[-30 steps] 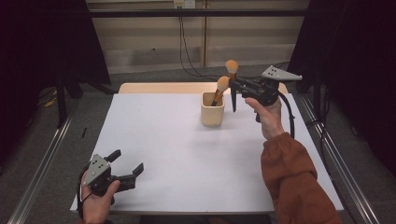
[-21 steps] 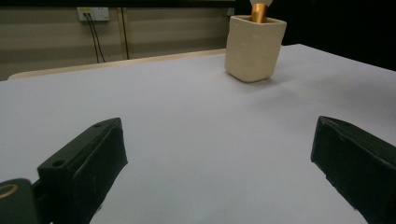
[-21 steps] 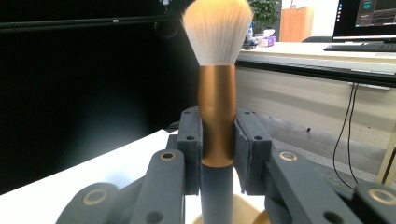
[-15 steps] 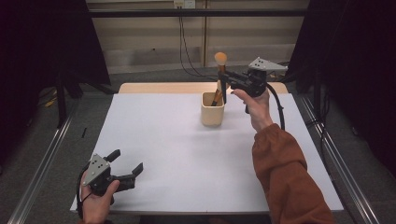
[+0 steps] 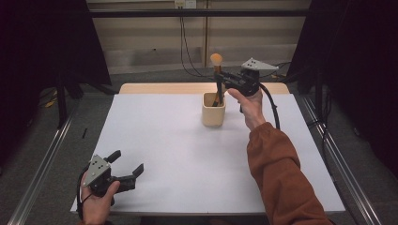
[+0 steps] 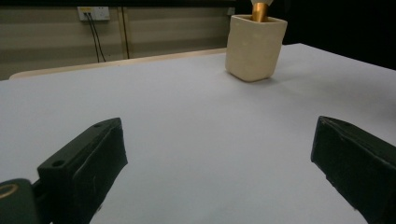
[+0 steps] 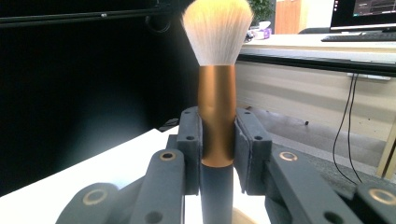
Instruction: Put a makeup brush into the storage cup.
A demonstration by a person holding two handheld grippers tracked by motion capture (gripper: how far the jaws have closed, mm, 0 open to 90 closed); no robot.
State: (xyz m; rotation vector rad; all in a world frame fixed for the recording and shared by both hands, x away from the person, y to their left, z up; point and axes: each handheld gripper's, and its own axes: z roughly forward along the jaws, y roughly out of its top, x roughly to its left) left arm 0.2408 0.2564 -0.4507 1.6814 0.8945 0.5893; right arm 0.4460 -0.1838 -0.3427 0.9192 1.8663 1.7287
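A makeup brush (image 5: 216,60) with a pale bristle head, gold ferrule and dark handle stands upright in my right gripper (image 5: 220,78). The gripper is shut on the ferrule of the brush (image 7: 217,107), one pad on each side, as the right gripper (image 7: 217,140) view shows. The brush's handle reaches down to the mouth of a cream cup (image 5: 213,111) at the table's far middle. A gold ferrule sticks up from the cup (image 6: 254,42) in the left gripper view. My left gripper (image 5: 127,162) is open near the table's front left corner, and the left gripper (image 6: 217,158) holds nothing.
The white table (image 5: 178,154) lies between the two grippers. A wooden strip (image 5: 159,88) runs along its far edge. The right gripper's cable (image 5: 272,108) hangs to the right of the cup. Metal rails (image 5: 42,173) flank the table.
My right gripper has carried the brush leftward from beside the cup to above it, and the brush now stands upright. The left gripper has not moved.
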